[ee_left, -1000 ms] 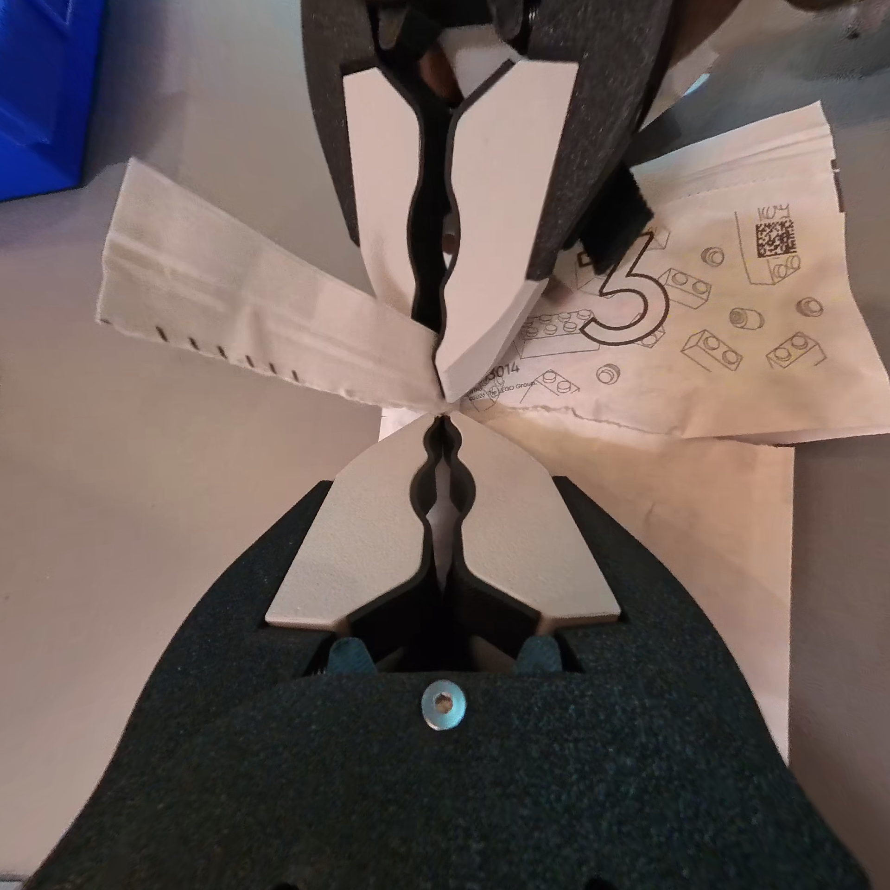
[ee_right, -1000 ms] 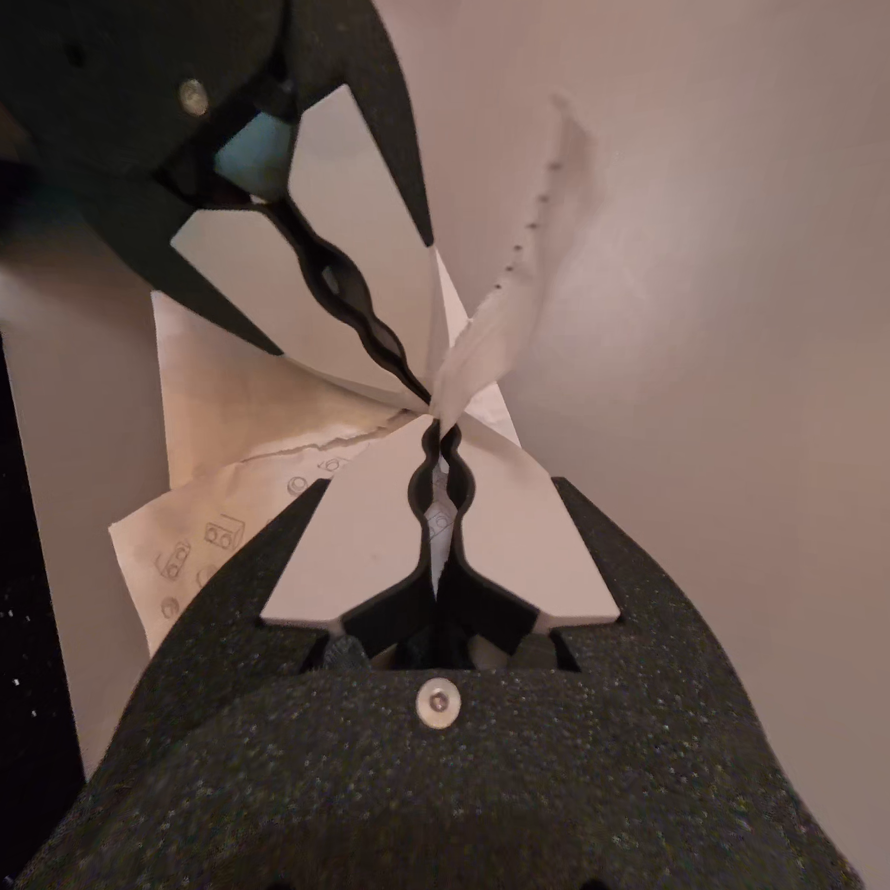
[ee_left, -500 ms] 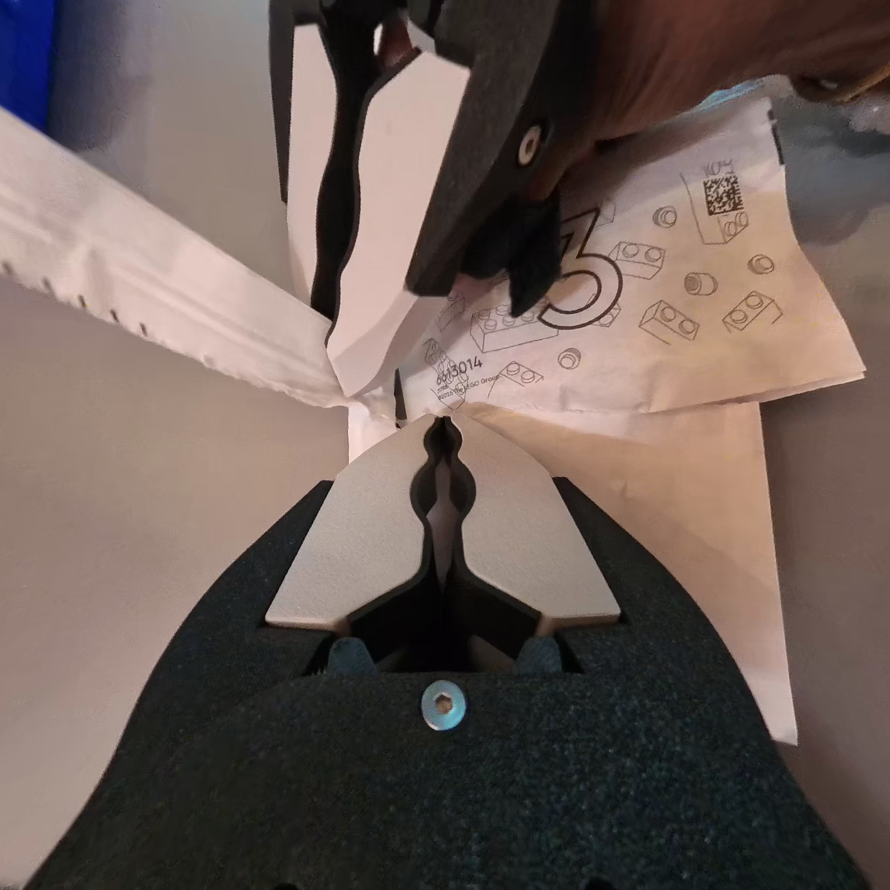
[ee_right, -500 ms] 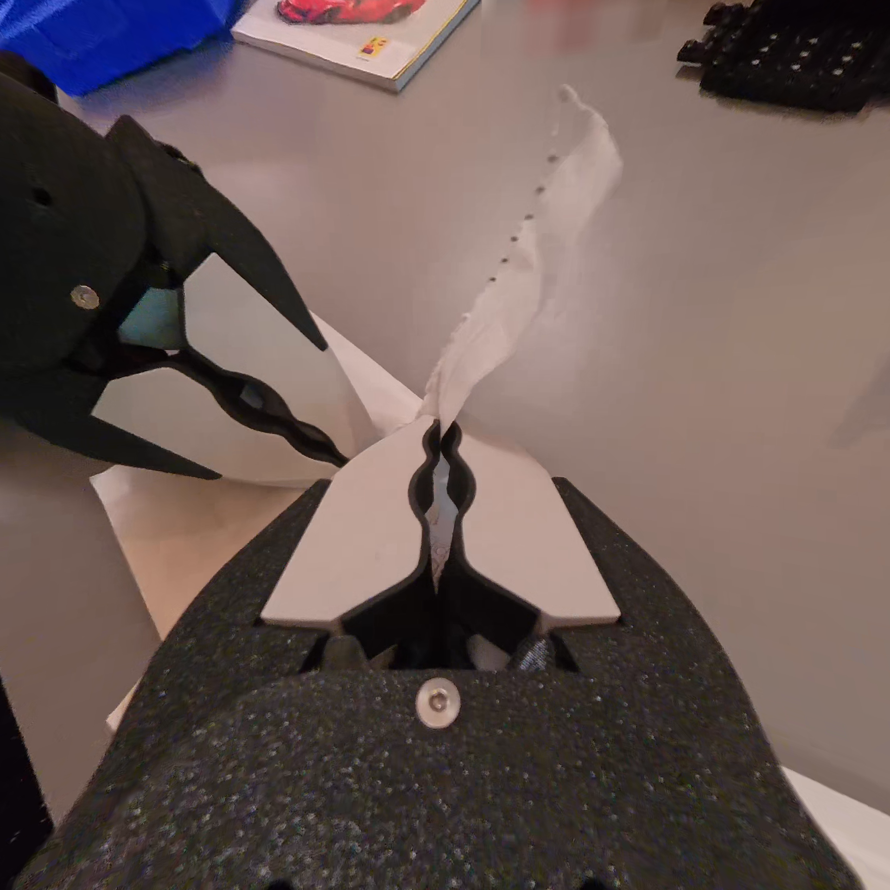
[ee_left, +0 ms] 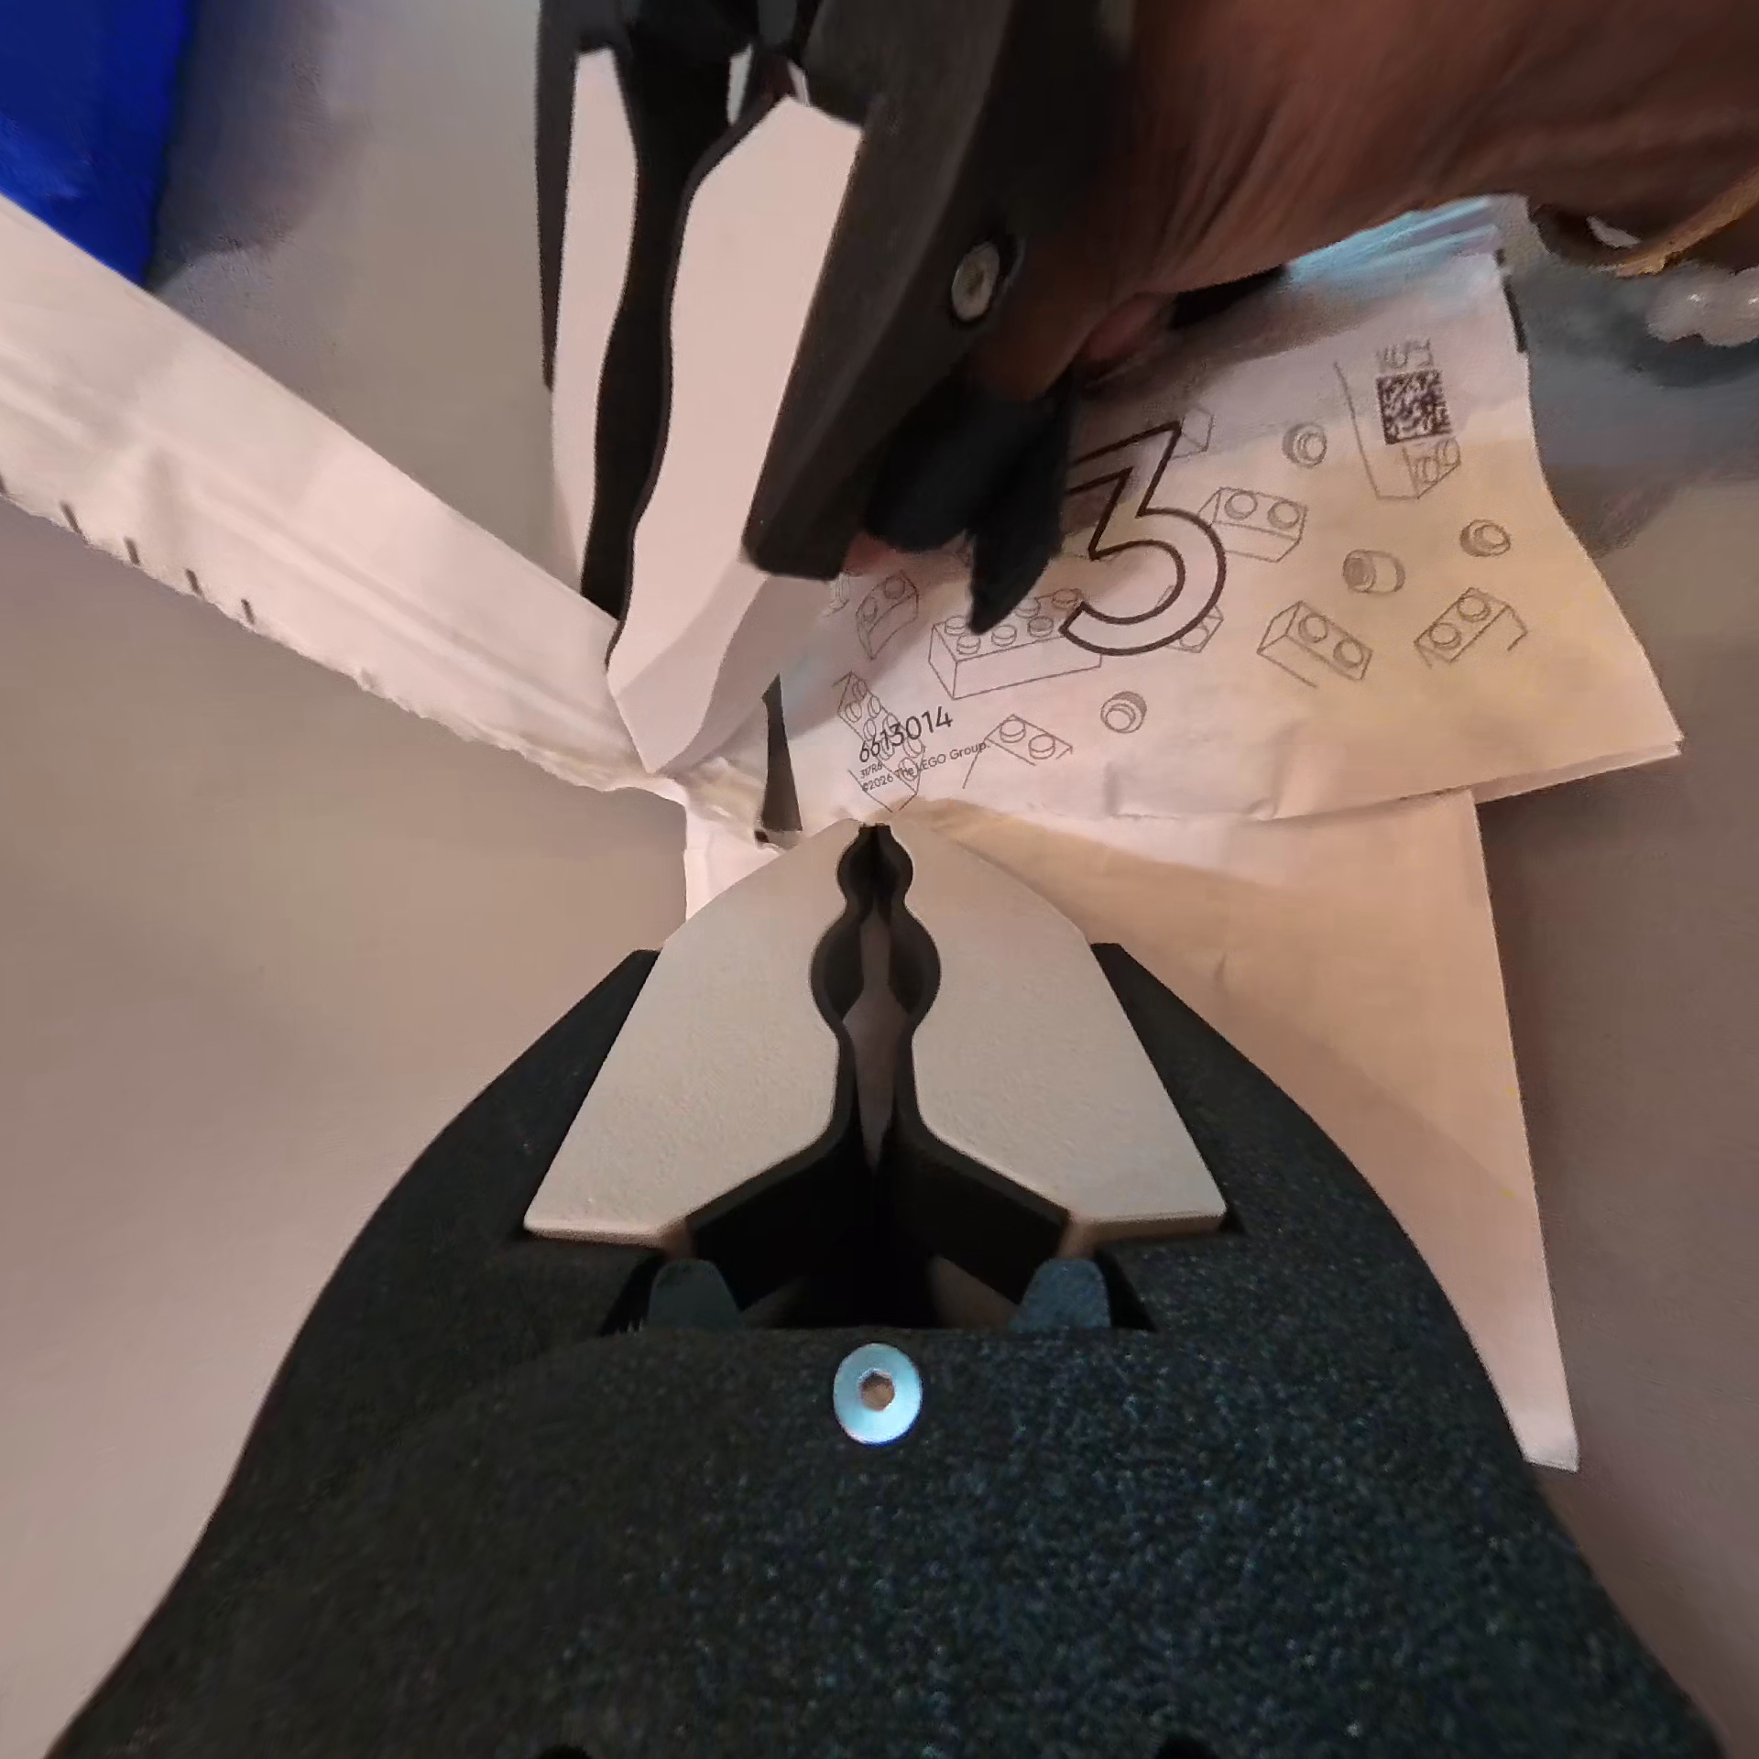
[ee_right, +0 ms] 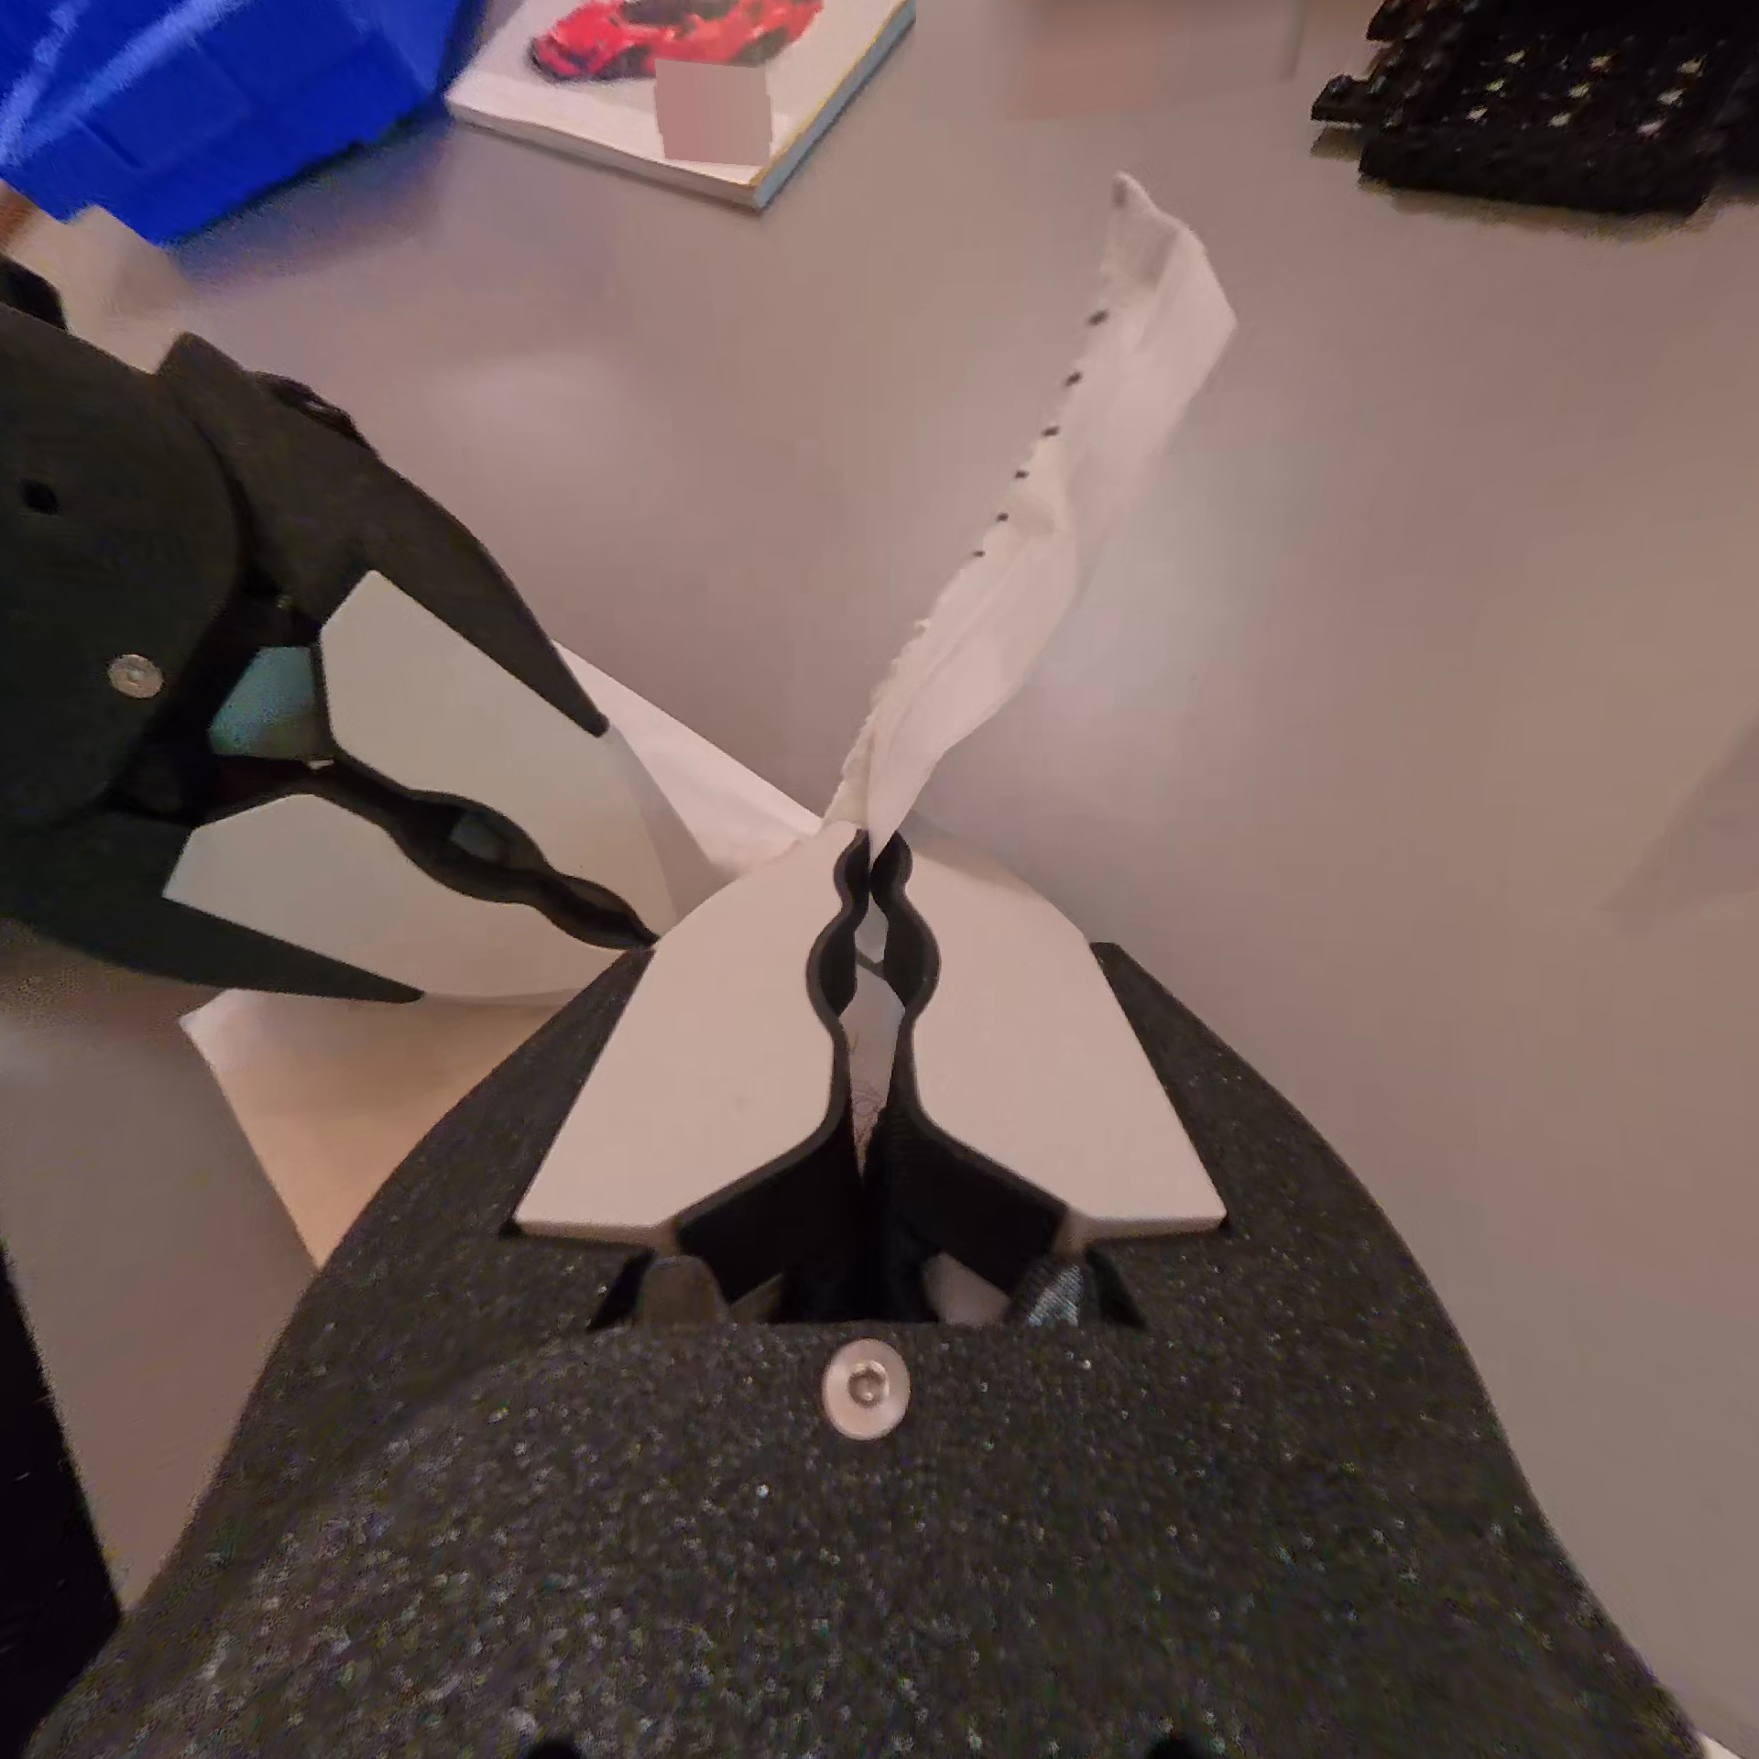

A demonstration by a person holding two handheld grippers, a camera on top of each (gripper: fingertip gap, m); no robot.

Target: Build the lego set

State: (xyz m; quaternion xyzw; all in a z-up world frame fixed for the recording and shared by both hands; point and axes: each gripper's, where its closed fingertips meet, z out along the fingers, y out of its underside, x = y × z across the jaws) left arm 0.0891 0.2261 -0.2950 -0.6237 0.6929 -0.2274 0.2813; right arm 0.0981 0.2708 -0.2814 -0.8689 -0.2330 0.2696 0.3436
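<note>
Left gripper (ee_left: 878,830) is clamping its fingertips on the torn edge of a white paper bag (ee_left: 1237,666), the pads pressing together on the paper right where the printed panel meets the plain underside. The bag is bearing line drawings of studded bricks, a large outlined numeral and a small square code near its far corner; its plain lower sheet is spreading out to the right of the fingers and lying over the grey table (ee_left: 238,952). Right gripper (ee_right: 871,838) is pinching shut on a torn strip (ee_right: 1066,495) of the same white paper, the strip rising from the closed tips and twisting up and to the right, with a row of small dark perforation marks along one edge. In the left wrist view that strip is stretching away to the upper left, and the right gripper is coming down from above with a person's hand (ee_left: 1380,143) wrapped around its body. The two sets of tips are sitting just beside each other. Farther off on the table, a blue bin (ee_right: 190,95), a booklet (ee_right: 685,95) with a red car on its cover, and a black perforated part (ee_right: 1571,95) are lying well apart from the grippers.
</note>
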